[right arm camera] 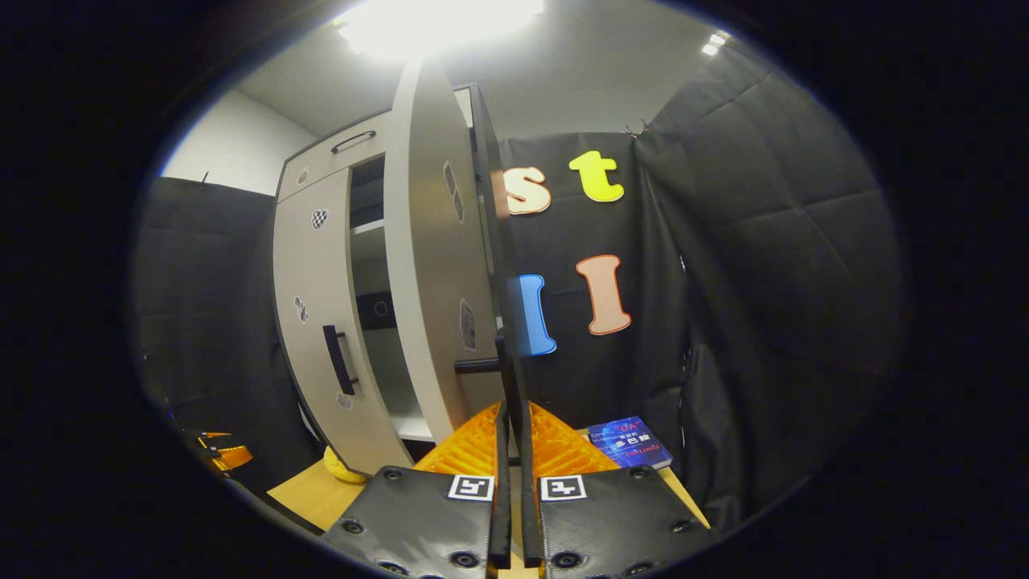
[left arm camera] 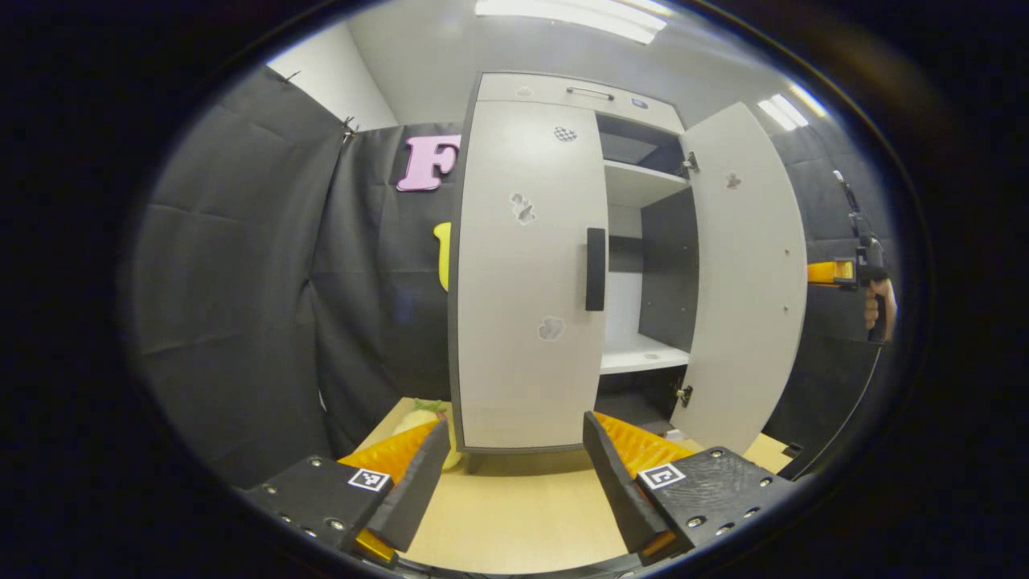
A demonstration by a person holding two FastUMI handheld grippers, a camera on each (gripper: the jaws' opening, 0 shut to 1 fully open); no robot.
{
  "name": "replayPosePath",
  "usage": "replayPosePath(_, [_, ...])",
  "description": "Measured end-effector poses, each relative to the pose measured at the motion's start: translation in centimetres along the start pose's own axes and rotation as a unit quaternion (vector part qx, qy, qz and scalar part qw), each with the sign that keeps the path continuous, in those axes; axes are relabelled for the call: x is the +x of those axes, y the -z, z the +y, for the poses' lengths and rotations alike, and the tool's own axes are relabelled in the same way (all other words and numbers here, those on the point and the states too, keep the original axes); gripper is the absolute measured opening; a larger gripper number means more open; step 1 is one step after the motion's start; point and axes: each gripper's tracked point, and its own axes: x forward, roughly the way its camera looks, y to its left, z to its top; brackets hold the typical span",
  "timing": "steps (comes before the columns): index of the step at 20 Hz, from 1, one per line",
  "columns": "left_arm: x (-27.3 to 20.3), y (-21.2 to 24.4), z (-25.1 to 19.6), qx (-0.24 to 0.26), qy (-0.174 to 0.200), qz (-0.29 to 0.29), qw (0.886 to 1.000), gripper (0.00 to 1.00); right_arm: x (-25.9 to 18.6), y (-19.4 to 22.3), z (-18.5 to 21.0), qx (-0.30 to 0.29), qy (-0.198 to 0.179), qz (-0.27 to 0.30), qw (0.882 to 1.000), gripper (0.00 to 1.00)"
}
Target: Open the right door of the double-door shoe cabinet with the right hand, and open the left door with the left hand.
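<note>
Left gripper view: left gripper point(left arm camera: 514, 474) spread wide, empty, aimed at closed left door's point(left arm camera: 526, 273) handle point(left arm camera: 595, 268) at twelve o'clock, ready to grasp. Right gripper point(right arm camera: 514, 450) pinched on right door's point(right arm camera: 438, 265) edge, holding it swung open.

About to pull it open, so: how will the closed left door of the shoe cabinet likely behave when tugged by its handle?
The left door is a flat panel, so it likely stays stiff and swings on side hinges, as the open right door did. Its handle is a raised bar, probably easy to hook. The tall cabinet might rock slightly.
</note>
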Motion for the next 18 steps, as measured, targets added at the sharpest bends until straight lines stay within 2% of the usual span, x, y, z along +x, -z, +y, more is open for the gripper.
replayPosePath(5, [4.0, -2.6, -1.5, -0.004, 0.031, -0.023, 0.999, 0.95, -2.1, -0.7, -3.8, -0.007, 0.062, -0.004, 0.998, 0.03])
replayPosePath(7, [5.6, -3.7, -2.1, 0.007, 0.034, -0.031, 0.999, 0.96, -2.4, -1.2, -5.6, -0.015, 0.088, -0.008, 0.996, 0.12])
replayPosePath(8, [6.3, -4.3, -2.6, 0.011, 0.036, -0.036, 0.999, 0.96, -2.5, -1.1, -6.9, -0.022, 0.107, -0.009, 0.994, 0.25])
replayPosePath(11, [8.6, -6.1, -4.3, 0.019, 0.039, -0.042, 0.998, 0.95, -2.4, -1.2, -10.3, -0.038, 0.174, -0.01, 0.984, 0.99])
replayPosePath(12, [9.5, -7.2, -5.0, 0.019, 0.042, -0.049, 0.998, 0.95, -1.4, -1.5, -11.1, -0.037, 0.184, -0.016, 0.982, 0.91])
replayPosePath(13, [10.4, -8.2, -5.9, 0.017, 0.047, -0.058, 0.997, 0.96, -1.1, -2.1, -11.2, -0.036, 0.185, -0.027, 0.982, 0.97])
replayPosePath(15, [12.4, -9.6, -7.5, 0.021, 0.049, -0.069, 0.996, 0.96, -0.1, -2.8, -11.8, -0.053, 0.186, -0.038, 0.98, 0.98])
replayPosePath(16, [13.4, -10.0, -8.2, 0.027, 0.042, -0.069, 0.996, 0.96, -0.2, -2.5, -12.5, -0.069, 0.193, -0.038, 0.978, 0.94])
replayPosePath(17, [14.2, -10.5, -8.7, 0.031, 0.035, -0.072, 0.996, 0.96, 0.1, -2.7, -13.3, -0.084, 0.2, -0.037, 0.976, 0.99])
replayPosePath(18, [14.9, -11.1, -9.3, 0.033, 0.03, -0.077, 0.996, 0.95, 0.8, -2.9, -13.8, -0.094, 0.203, -0.04, 0.974, 0.99])
